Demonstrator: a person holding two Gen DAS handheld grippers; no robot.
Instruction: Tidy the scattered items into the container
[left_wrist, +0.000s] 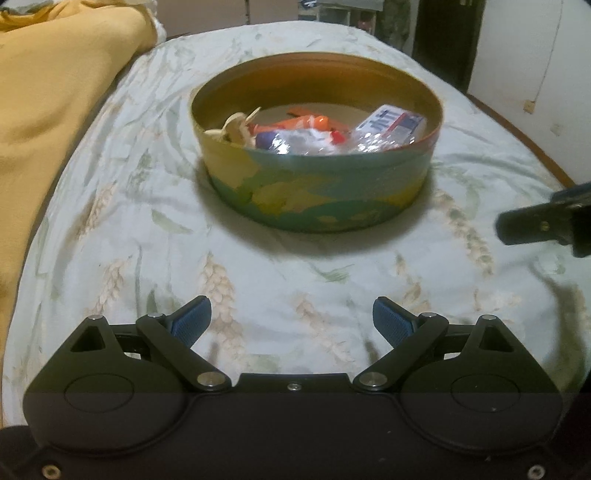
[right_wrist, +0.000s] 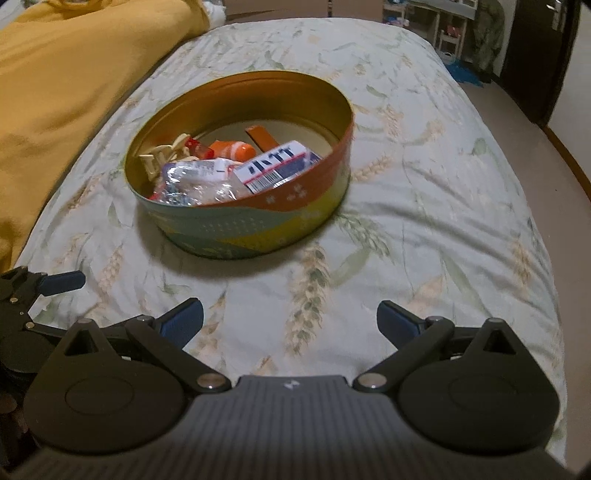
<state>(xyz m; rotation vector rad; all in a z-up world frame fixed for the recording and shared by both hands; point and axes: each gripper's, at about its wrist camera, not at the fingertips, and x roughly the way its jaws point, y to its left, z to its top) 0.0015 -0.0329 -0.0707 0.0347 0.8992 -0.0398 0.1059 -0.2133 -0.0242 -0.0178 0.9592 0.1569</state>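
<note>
Bed (right_wrist: 424, 206): one tin (right_wrist: 295, 214), two grippers, jaws apart, empty.

left wrist — low over bed (left_wrist: 122, 229), angled down, tin (left_wrist: 317, 192) near centre | right wrist — beside, same tin (right_wrist: 240, 225) left

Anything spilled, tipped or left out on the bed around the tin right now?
Nothing stands out. The round tin sits upright on the floral bedspread, with the items piled inside its rim. No loose item shows on the cover around it. Both the left gripper and right gripper are open and empty.
</note>
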